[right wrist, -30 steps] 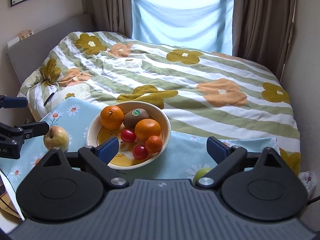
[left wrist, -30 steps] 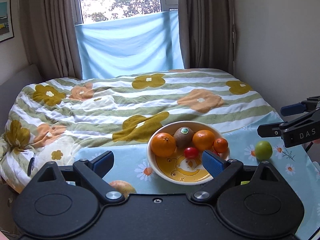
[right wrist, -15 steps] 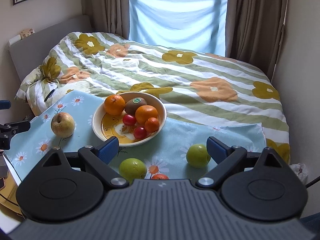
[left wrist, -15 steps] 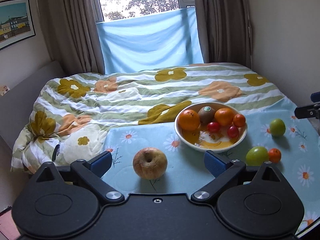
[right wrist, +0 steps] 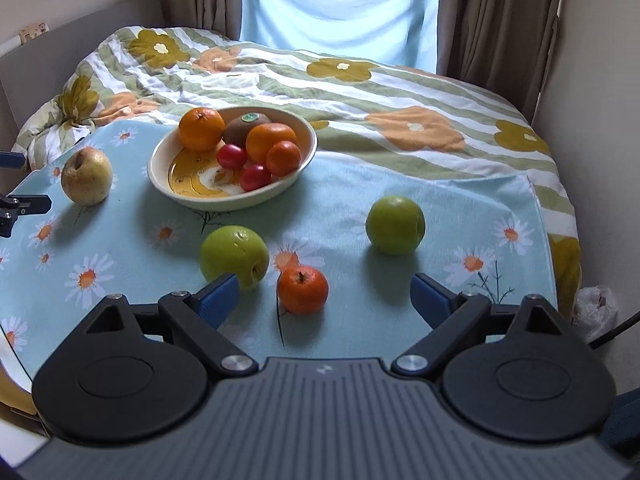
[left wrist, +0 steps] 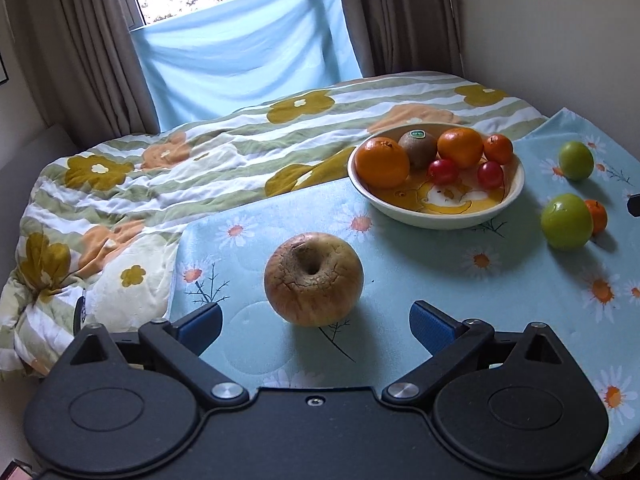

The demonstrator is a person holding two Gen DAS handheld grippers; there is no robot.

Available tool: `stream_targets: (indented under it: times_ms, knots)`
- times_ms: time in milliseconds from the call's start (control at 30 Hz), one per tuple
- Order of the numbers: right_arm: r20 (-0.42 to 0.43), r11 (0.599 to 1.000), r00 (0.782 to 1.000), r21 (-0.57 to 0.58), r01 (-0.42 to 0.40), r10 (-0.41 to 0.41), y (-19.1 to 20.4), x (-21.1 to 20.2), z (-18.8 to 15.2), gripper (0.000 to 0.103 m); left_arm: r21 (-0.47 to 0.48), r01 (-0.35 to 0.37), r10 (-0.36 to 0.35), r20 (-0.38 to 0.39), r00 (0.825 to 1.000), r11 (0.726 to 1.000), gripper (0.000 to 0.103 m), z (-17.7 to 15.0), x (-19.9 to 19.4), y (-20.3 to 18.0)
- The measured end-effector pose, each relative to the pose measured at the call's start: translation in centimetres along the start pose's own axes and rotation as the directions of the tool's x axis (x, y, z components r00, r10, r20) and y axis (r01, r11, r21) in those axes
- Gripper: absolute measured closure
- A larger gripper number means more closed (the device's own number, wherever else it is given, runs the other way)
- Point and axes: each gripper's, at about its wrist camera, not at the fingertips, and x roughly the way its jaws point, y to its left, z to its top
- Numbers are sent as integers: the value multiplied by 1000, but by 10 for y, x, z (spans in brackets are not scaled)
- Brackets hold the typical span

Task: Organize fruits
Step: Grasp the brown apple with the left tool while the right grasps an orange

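Observation:
A cream bowl [left wrist: 508, 204] [right wrist: 160, 176] on a daisy-print cloth holds two oranges, a kiwi, a small mandarin and two red fruits. A wrinkled yellow-brown apple [left wrist: 314, 280] [right wrist: 86, 176] lies on the cloth just ahead of my open left gripper [left wrist: 316, 324], between its fingers' line. My open right gripper [right wrist: 326, 300] hovers just behind a small mandarin [right wrist: 303, 289] [left wrist: 597, 216], with a green apple [right wrist: 234, 257] [left wrist: 566, 221] by its left finger and another green apple [right wrist: 395, 225] [left wrist: 576, 160] farther right.
The blue daisy cloth [left wrist: 440, 280] [right wrist: 120, 264] lies over a striped floral duvet [left wrist: 200, 160] [right wrist: 360, 92] on a bed. Curtains and a blue sheet hang behind. A wall stands close on the right. The left gripper's tip [right wrist: 24, 204] shows at the right wrist view's left edge.
Both grippers have drawn back from the bowl and dropped toward the cloth. The brown apple now sits close before the left gripper; the mandarin and green apples are close before the right.

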Motion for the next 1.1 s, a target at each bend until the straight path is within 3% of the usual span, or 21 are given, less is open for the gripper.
stream_targets:
  times_ms: [467,600,767,900,1000,1100]
  knots:
    - [-35,999,999,44,24,-23,-2,30,-16,0,7,49,-49,-25,999,999,3,10,57,13]
    - [-51,999,998,31,25,-23,1,39,-15,8,17,58,-57,-35,998,998,7,10,66,12]
    - [-62,1000,998,11,23,-22,8,48,-11,10,12,57,-56,-50,997,998,10,10,74,12]
    - [-80,1000,997,-3,16,-16,11,56,-10,20,6,58,-58,-50,997,998,14,10,75,14]
    - [-82,1000,997,-4,14,-14,12,59,-10,23,8,85,-85,-59,995,996,24,9,76,12]
    - [-84,1000,996,-4,15,-16,12,61,-10,23,23,75,-73,-57,996,997,24,9,76,9]
